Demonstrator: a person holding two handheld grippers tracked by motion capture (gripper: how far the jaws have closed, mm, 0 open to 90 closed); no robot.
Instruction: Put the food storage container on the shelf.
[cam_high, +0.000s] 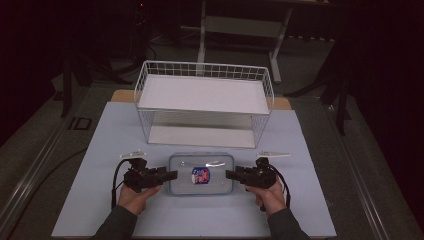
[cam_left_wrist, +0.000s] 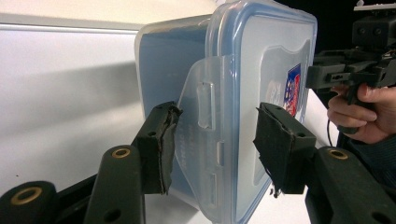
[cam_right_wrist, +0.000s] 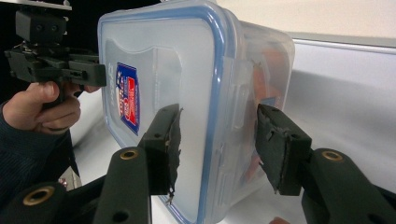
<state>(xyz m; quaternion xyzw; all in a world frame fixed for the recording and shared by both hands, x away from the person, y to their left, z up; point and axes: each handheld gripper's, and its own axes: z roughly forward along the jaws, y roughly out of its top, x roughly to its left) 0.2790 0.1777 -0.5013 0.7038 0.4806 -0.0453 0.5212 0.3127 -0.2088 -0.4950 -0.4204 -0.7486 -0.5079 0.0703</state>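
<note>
A clear plastic container (cam_high: 201, 174) with a blue-rimmed lid and a red and blue sticker lies on the pale mat in front of me. My left gripper (cam_high: 172, 174) holds its left end, and in the left gripper view the container (cam_left_wrist: 261, 70) sits between the pads of this gripper (cam_left_wrist: 215, 140), one on the base and one on the lid beside a latch flap. My right gripper (cam_high: 229, 174) holds the opposite end. There its pads clamp the lid and base of the container (cam_right_wrist: 163, 70), seen in the right gripper (cam_right_wrist: 218, 140) view. Orange contents (cam_right_wrist: 268, 79) show through the wall.
A white wire basket (cam_high: 205, 65) with a white shelf stands just behind the container, its open side facing me. The pale mat (cam_high: 100, 200) extends left, right and in front of my hands. Dark floor and a table frame (cam_high: 240, 25) lie beyond.
</note>
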